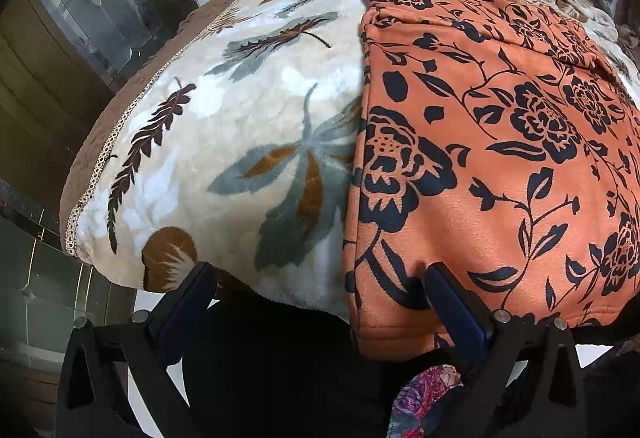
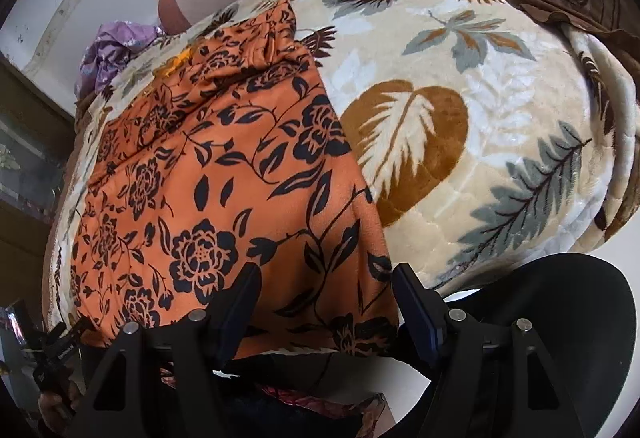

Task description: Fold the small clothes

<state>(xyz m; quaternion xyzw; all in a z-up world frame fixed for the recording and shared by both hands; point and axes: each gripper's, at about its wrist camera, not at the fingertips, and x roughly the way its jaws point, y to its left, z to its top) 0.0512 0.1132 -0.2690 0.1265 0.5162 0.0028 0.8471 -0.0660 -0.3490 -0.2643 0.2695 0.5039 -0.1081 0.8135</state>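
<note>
Orange floral garment (image 1: 480, 142): spread flat on a cream leaf-print blanket (image 1: 240, 118) covering the bed, near edge hanging toward both tools. Left tongs (image 1: 320, 290): wide open, holding nothing, at the garment's near-left corner. Right tongs (image 2: 326, 290): wide open, empty, straddling its near hem.

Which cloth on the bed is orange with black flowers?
The orange garment, lying flat on the cream leaf-print blanket. The purple cloth is bunched up at the bed's far edge.
</note>
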